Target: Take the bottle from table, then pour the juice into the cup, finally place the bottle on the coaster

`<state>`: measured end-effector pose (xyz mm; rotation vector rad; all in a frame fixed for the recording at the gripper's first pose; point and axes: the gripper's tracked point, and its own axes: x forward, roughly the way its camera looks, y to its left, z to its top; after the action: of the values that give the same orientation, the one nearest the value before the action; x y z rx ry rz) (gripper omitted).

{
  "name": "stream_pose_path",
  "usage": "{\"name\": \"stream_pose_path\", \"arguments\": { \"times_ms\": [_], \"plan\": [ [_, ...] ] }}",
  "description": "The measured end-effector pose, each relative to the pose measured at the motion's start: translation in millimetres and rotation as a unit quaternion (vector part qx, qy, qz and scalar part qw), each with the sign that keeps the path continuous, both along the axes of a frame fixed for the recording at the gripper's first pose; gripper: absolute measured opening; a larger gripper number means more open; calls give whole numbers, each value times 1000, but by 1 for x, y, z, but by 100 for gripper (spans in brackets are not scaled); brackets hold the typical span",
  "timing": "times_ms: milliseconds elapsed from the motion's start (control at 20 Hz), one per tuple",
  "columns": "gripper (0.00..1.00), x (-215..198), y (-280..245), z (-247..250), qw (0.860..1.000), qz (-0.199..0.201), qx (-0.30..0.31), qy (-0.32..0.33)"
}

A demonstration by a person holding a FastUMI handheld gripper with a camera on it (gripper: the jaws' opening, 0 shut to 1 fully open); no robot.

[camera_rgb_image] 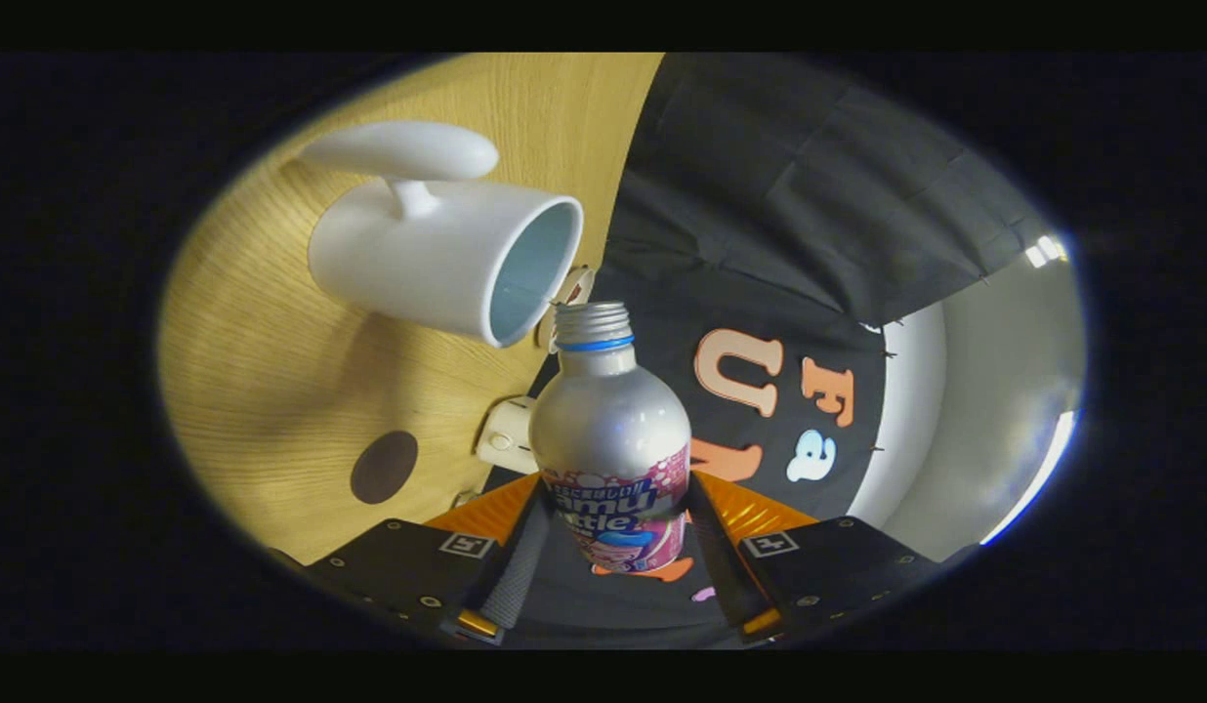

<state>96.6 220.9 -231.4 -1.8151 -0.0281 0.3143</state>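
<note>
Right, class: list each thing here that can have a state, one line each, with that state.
bottle: cap off, held between the tool's fingers, tipped with its mouth close to the cup's rim.
cup: standing on the table, mouth open; contents can't be made out.
tool: shut on the bottle, a finger on each side.
coaster: bare, on the table.

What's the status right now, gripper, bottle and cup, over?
Gripper shut on bottle, both fingers pressing its sides. Bottle uncapped, mouth next to the white cup rim, no juice seen flowing. Coaster bare on the table. Nothing in the way.
</note>
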Motion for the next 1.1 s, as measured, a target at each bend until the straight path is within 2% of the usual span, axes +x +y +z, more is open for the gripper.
{"name": "stream_pose_path", "arguments": {
  "times_ms": [150, 300, 450, 600, 700, 850, 1100],
  "plan": [
    [77, -3, 4, -4, 999, -7, 28, 22],
    [77, -8, 6, -10, 994, -25, 90, 52],
    [77, -8, 11, -1, 980, -45, 182, 72],
    [77, -6, 17, 12, 957, -63, 268, 95],
    [77, -4, 17, 20, 935, -76, 328, 110],
    [77, 1, 11, 27, 891, -96, 426, 128],
    [78, 12, -11, 18, 802, -143, 556, 165]
  ]
}}
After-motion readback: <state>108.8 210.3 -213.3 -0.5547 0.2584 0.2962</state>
